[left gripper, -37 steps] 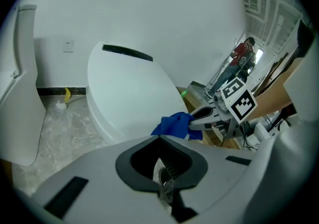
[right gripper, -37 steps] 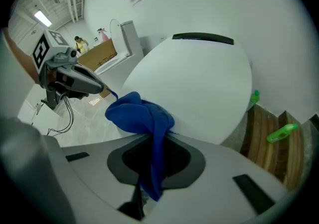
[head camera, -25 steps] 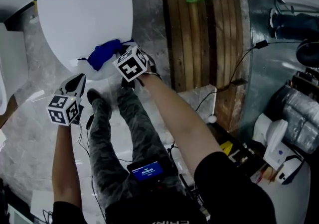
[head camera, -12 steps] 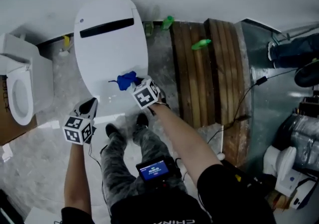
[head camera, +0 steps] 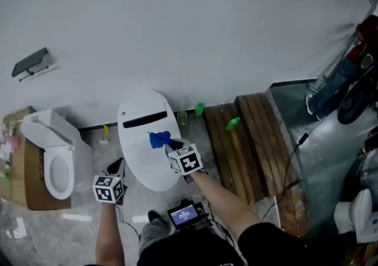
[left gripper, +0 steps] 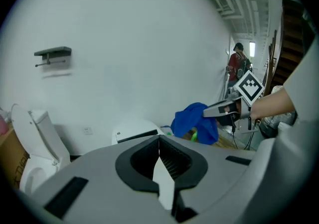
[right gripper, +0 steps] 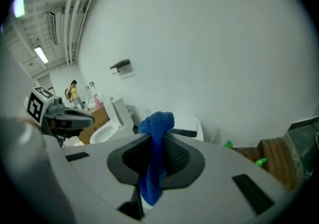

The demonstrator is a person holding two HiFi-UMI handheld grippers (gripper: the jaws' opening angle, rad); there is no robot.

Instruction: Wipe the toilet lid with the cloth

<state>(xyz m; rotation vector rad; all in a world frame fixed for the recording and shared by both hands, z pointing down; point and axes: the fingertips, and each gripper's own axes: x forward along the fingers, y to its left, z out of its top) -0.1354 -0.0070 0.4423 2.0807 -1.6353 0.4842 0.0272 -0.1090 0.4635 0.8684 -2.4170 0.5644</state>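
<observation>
right gripper view: right gripper (right gripper: 158, 141) clamped on the blue cloth (right gripper: 155, 163); head view puts it mid-frame over the toilet lid (head camera: 142, 164). left gripper view alone shows left gripper (left gripper: 160, 151) closed, empty.

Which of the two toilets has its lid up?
The toilet at far left: its lid stands raised and the open seat shows. The middle toilet has its lid down flat.

- toilet lid (head camera: 142, 161): smooth glossy white, looks like plastic
- cloth (head camera: 160, 139): soft blue fabric, kinda nubby
- platform (head camera: 248, 140): dark, rough wood slats
</observation>
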